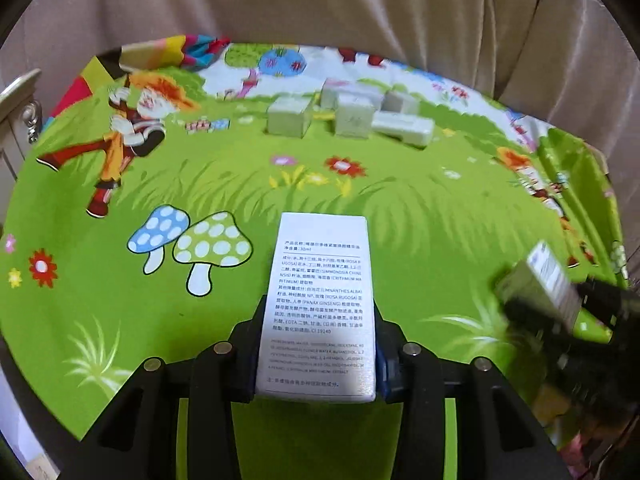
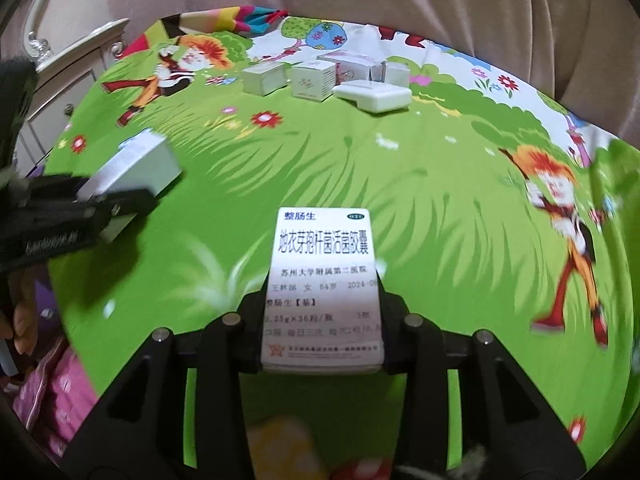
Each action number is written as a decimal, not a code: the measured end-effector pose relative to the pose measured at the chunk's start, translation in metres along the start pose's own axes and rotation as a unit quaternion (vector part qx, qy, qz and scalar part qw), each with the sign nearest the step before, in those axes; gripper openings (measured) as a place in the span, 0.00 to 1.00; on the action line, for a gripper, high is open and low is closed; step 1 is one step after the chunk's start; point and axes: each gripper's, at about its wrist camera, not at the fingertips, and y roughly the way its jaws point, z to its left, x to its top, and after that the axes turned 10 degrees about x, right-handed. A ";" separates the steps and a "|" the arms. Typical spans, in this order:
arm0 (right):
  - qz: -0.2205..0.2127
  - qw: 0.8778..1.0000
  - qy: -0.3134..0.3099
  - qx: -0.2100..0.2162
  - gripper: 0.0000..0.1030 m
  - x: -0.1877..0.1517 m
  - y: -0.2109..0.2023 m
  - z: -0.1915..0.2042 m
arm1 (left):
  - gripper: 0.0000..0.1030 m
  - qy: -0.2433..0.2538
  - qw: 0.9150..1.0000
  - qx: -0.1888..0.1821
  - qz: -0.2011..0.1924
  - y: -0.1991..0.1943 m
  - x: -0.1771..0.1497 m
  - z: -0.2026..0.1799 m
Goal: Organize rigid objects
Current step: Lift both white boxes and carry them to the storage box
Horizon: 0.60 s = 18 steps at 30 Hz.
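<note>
My left gripper (image 1: 318,320) is shut on a tall white carton (image 1: 320,300) with small printed text, held above the green cartoon cloth. It also shows in the right wrist view (image 2: 132,164), at the left, gripped by the black fingers (image 2: 116,204). My right gripper (image 2: 322,312) is shut on a white medicine box (image 2: 324,280) with blue Chinese print. That box shows blurred in the left wrist view (image 1: 548,280) at the right. A cluster of several pale boxes (image 1: 348,114) stands at the far side of the cloth, also in the right wrist view (image 2: 320,78).
The green cartoon cloth (image 1: 240,184) covers the surface. A beige curtain (image 1: 320,0) hangs behind. A silver-white cabinet (image 2: 76,64) stands at the far left. A flat white case (image 2: 374,94) lies by the cluster. Pink packets (image 2: 56,396) lie at the near left.
</note>
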 end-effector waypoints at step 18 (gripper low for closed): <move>-0.448 0.883 -0.030 -0.137 0.43 -0.009 -0.232 0.055 | 0.42 -0.004 0.943 0.011 -0.332 -0.235 0.019 -0.032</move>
